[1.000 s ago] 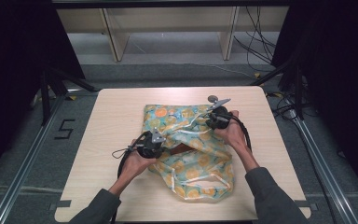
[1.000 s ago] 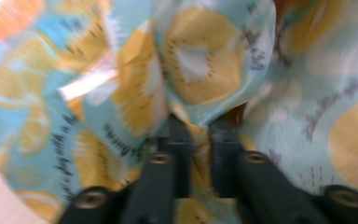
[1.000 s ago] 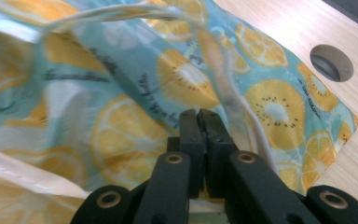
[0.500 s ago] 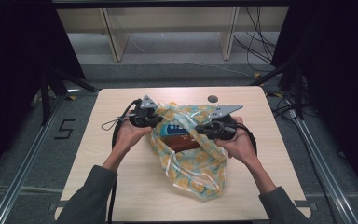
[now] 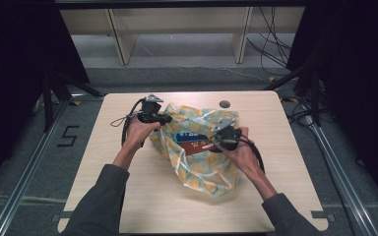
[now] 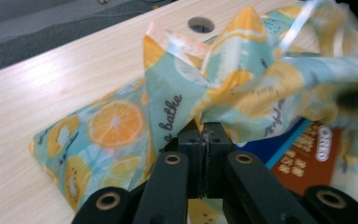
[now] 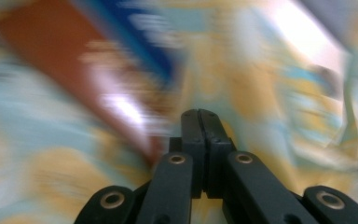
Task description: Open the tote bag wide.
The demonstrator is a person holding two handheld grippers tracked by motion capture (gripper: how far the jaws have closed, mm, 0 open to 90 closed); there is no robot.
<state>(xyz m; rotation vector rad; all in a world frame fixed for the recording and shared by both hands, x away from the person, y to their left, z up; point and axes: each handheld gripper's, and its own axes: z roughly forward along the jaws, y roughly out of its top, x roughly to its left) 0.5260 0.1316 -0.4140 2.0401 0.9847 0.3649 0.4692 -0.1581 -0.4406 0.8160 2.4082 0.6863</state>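
Two grippers, one printed bag, one box.

Item: bag (image 5: 197, 157), thin plastic with an orange-and-kiwi print, lying crumpled at the middle of the table (image 5: 103, 162). Its mouth faces the far edge and is drawn apart.

Item: box (image 5: 192, 142), blue and reddish-brown, lying inside the bag and visible through the open mouth (the left gripper view shows white lettering on its face (image 6: 307, 154)).

Item: left gripper (image 5: 165, 118), at the bag's far-left rim. Jaws closed, pinching a fold of the plastic, as its own view shows at the tips (image 6: 205, 133); the fold is lifted off the table.

Item: right gripper (image 5: 215, 140), at the right side of the mouth, near the box. Jaws closed; its own view (image 7: 200, 119) is badly blurred, so whether plastic sits between the tips cannot be told from there, though from above it appears to hold the opposite rim.

Step in hand, by judgement: spreading the mouth of the bag to get at the box.

Next move, by judgement: keep one rim pinched and raised, free the other gripper, open it wide enough for the box, and reach in without snagging the loose plastic.

Also present: round hole (image 5: 224, 104) in the tabletop, beyond the bag.
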